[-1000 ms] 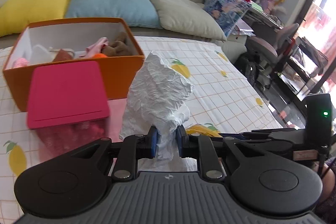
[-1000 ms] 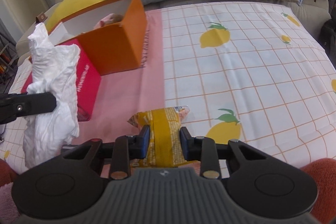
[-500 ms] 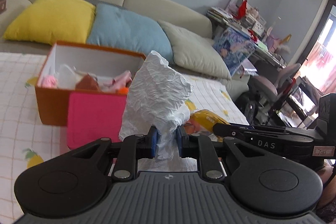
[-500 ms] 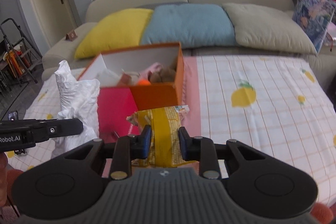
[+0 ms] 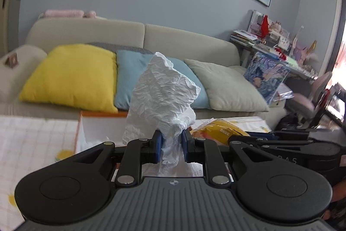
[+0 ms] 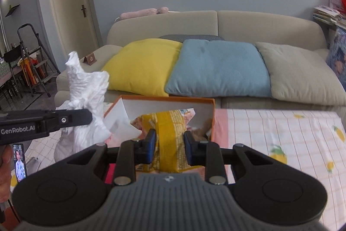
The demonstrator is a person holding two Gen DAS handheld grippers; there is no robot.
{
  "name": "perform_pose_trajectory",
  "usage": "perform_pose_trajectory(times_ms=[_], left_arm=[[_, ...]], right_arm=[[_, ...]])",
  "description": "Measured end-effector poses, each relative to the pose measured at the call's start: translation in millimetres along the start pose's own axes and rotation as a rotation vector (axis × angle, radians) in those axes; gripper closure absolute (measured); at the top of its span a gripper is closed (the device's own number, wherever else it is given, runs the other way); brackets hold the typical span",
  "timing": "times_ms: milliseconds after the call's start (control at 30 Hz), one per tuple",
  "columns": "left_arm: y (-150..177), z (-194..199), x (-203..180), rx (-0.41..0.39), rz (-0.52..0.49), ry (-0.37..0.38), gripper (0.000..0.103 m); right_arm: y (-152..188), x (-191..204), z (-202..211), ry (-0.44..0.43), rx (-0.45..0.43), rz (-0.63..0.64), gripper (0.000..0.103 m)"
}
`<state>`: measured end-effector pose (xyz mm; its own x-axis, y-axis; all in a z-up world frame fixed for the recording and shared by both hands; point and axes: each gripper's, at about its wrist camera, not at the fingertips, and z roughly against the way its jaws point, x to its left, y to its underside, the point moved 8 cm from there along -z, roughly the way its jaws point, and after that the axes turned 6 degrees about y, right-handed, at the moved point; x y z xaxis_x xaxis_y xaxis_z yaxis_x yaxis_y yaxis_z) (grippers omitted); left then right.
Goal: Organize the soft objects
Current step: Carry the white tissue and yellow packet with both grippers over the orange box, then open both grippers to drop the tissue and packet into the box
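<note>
My left gripper [image 5: 172,143] is shut on a crumpled white plastic bag [image 5: 160,96], which stands up above its blue pads. In the right wrist view the same white bag [image 6: 86,90] hangs at the left, clamped in the left gripper's black finger [image 6: 64,120]. My right gripper [image 6: 169,147] is shut on a yellow snack packet [image 6: 170,135], held up in front of the orange box [image 6: 173,100]. The left wrist view shows that yellow packet [image 5: 218,130] just right of the white bag, and only part of the orange box [image 5: 97,115] behind it. Both held things are lifted off the cloth.
A beige sofa [image 6: 237,23] with yellow [image 6: 142,66], blue [image 6: 218,66] and grey [image 6: 302,79] cushions stands behind the box. The lemon-print cloth [image 6: 281,133] spreads to the right. A step ladder [image 6: 26,53] and door are far left; a cluttered desk [image 5: 270,42] is far right.
Both grippers have risen and tilted up with their loads, so the sofa and wall now fill the views and the orange box has sunk low. The grips on bag and packet are unchanged.
</note>
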<state>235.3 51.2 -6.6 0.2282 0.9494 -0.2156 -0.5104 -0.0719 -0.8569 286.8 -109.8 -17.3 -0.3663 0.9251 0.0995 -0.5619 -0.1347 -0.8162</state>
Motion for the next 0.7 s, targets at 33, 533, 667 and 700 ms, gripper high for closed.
perform_pose_trajectory(times_ms=[33, 533, 667, 700], left_arm=[[-2.6, -5.4, 2.3, 0.004, -0.031, -0.031, 0.082], [25.7, -107.6, 59.8, 0.24, -0.269, -0.277, 0.082], [42.8, -125.6, 70.6, 0.317, -0.303, -0.3, 0.082], [47.6, -129.0, 72.4, 0.334, -0.305, -0.297, 0.082]], right_arm=[[-5.3, 2.3, -8.3, -0.002, 0.0, 0.005, 0.077], [4.8, 16.0, -148.9, 0.121, 0.137, 0.152, 0.077], [18.7, 13.4, -169.8, 0.158, 0.179, 0.182, 0.077], [21.5, 12.9, -173.0, 0.164, 0.185, 0.189, 0.077]])
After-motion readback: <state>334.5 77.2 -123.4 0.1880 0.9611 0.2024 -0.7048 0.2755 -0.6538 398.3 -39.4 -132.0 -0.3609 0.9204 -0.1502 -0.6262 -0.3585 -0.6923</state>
